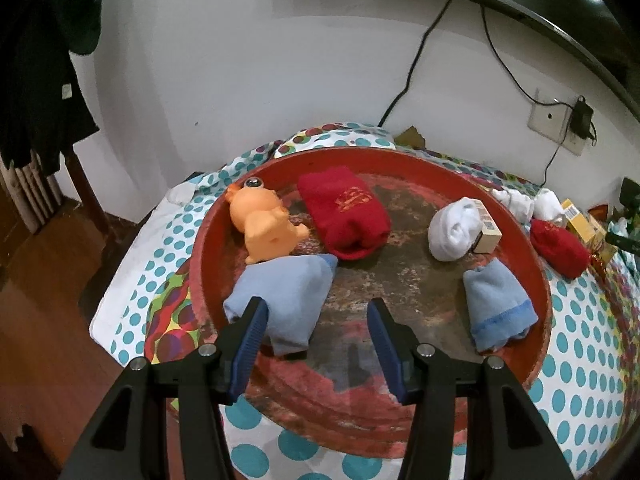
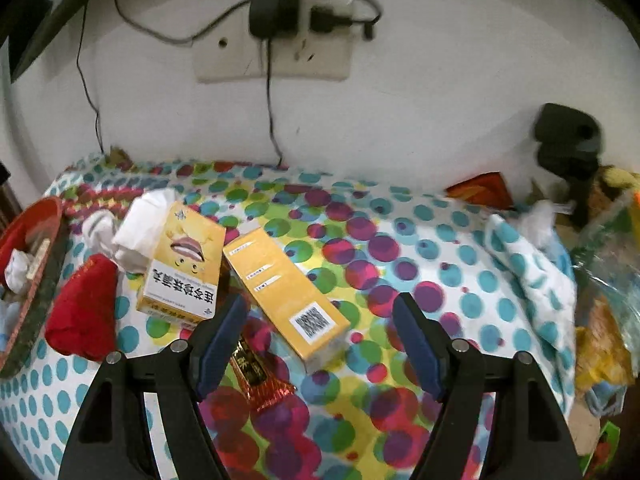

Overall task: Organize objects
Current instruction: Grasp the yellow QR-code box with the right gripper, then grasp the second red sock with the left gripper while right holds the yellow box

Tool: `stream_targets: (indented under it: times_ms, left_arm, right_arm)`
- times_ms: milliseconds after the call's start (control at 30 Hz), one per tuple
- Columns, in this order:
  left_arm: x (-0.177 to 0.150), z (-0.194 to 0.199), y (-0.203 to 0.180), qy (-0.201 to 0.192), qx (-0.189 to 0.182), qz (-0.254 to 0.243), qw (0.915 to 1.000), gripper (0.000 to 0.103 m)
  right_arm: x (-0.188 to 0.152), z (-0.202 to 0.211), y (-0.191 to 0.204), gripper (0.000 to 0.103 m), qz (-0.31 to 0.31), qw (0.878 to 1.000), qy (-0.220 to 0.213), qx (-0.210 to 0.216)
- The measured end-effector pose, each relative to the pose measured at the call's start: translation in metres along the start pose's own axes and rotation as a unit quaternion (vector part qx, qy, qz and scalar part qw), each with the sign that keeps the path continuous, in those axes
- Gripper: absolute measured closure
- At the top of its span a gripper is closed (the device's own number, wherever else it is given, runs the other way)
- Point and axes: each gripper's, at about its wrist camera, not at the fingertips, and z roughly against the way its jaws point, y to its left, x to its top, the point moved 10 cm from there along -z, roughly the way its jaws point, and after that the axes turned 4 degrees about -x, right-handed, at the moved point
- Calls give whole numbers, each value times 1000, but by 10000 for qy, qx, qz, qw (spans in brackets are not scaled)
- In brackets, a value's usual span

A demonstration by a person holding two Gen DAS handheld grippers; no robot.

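Note:
A round red tray (image 1: 400, 420) on a dotted cloth holds an orange toy (image 1: 264, 224), a red sock roll (image 1: 344, 212), a white sock roll (image 1: 454, 228), a small box (image 1: 488, 232) and two blue cloth rolls (image 1: 280, 300) (image 1: 496, 308). My left gripper (image 1: 316, 312) is open and empty over the tray, next to the left blue roll. My right gripper (image 2: 320, 312) is open and empty over a long yellow box (image 2: 284, 288). A second yellow box (image 2: 184, 268), a red sock (image 2: 84, 312), white socks (image 2: 136, 232) and a gold-red packet (image 2: 260, 376) lie near it.
The wall with a socket plate (image 2: 272, 56), plugs and cables stands behind the table. A black device (image 2: 568, 144) and bags of clutter (image 2: 608, 280) fill the right side. The tray's rim (image 2: 36, 280) shows at the left. A dark chair (image 1: 80, 176) and wood floor lie left.

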Motion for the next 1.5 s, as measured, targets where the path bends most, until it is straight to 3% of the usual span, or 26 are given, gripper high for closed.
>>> stream_targets:
  times_ms: [67,133,200,233,267,333,533,733,967,1167,1500]
  left_arm:
    - [-2,-2,-4,7,39,-107,9999,49]
    - [-3,-3,-7,10,76,-176,9998,49]
    - [-3,-2,-12,-39,69,-249,9997,49]
    - [-3,-2,-13,-40,57,-252,9997,49]
    - [-3,-2,-14,-46,63,-234,9997,49]
    - [-2,1,-17,-125,42,-190,9997,49]
    - [-3,2,-23,-131,-10,-223,9997,49]
    - [-8,2,-32,-46,-75,-169,9998,48]
    - [-13,9,-71,61,-221,-423,9988,48]
    - [-7,18,-124,114,-606,-625,9961,47]
    - [17,5,-269,289,-1295,-1189,9840,42]
  right_arm:
    - [-1,-9,6,31,75,9999,54,53]
    - [-1,-18,12,39,111,9999,93,52]
    - [-4,-26,19,54,163,9996,153,158]
    - [-6,-27,30,59,671,9961,86,574]
    - [-8,-29,32,61,690,9962,85,521]
    - [-12,-29,38,76,700,9956,58,624]
    - [-22,-17,35,76,546,9967,-100,588]
    - [-34,5,5,76,311,9979,-330,470]
    - [-62,18,-27,76,242,9986,-269,390]
    - [-68,19,-36,76,162,9986,-194,456]
    - [-72,17,-37,76,190,9987,-72,478]
